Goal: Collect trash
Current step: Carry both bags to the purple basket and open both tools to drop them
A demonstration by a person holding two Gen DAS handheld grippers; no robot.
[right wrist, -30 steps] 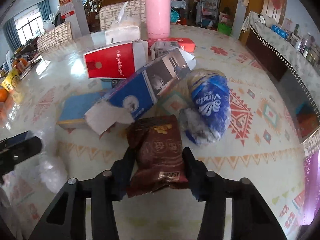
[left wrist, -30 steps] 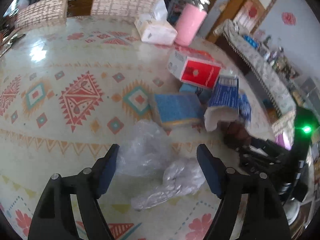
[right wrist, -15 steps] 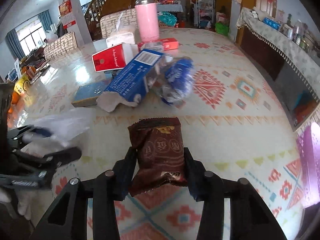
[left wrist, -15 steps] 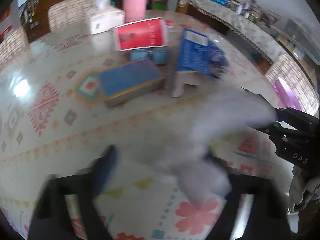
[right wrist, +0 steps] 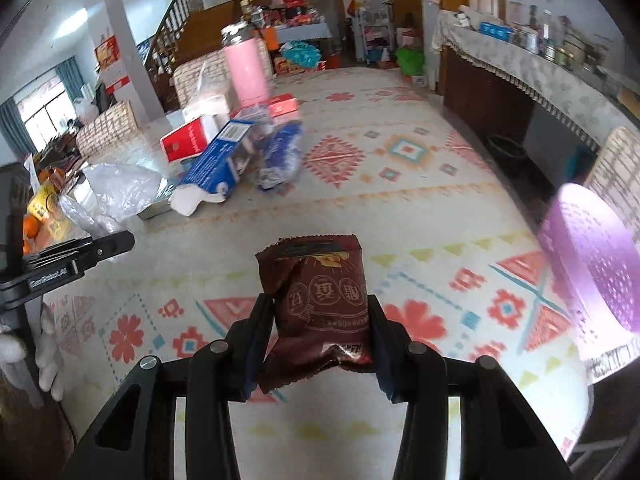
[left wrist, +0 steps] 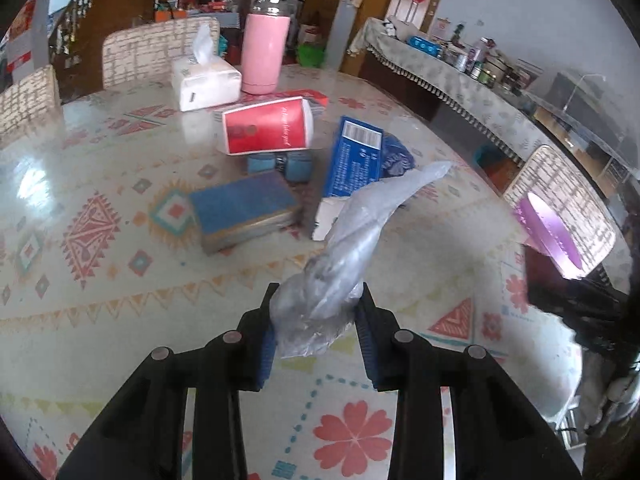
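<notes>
Right tongs (right wrist: 320,320) clamped on a brown snack packet (right wrist: 320,300), packet upright between the fingers, its long axis running away from the camera, lifted off the worktop (right wrist: 400,208). Left tongs (left wrist: 316,316) clamped on a crumpled clear plastic bag (left wrist: 352,248); the bag's free end trails up and far-right from the grip, also off the surface.

Key relation: a purple bin (right wrist: 592,264) (looks like the trash target, perforated wall, rim tilted toward camera) sits at the near-right edge of the worktop. From the right tongs it lies to the right and slightly far, near but not under the packet. From the left wrist view the same bin (left wrist: 548,232) is far-right, well apart, with the other gripper's dark body between. So the right hand is the nearer one; my guess is its packet goes in first, a rightward swing with the packet's long axis tipped down over the opening. Left follows, and the bag's loose tail could snag on the rim.

Remaining litter sits far-left of both tongs: blue carton (left wrist: 352,160) lying long axis near-to-far, red box (left wrist: 268,126), flat blue box (left wrist: 244,208), blue wrapper (right wrist: 280,156). Pink flask (left wrist: 264,52) and tissue pack (left wrist: 204,80) farther back (likely not trash).
</notes>
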